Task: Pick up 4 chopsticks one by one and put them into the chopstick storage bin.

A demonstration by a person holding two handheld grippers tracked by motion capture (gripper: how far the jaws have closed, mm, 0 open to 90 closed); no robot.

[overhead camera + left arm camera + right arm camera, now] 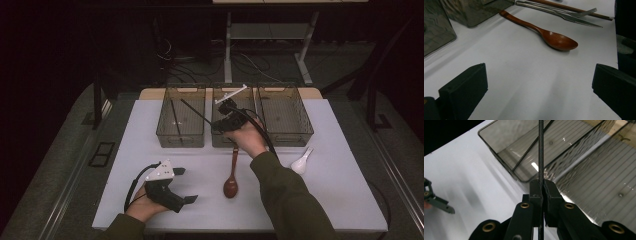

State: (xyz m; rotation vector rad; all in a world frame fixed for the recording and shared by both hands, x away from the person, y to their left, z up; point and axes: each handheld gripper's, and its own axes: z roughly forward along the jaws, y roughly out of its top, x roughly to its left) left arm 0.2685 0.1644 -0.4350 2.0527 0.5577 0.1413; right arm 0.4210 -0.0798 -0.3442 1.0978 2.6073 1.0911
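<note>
Readable text: none in any of the three views.
Labels or brands: none can be made out on the bins, the cutlery or the grippers.
Numbers and signs: none legible.
</note>
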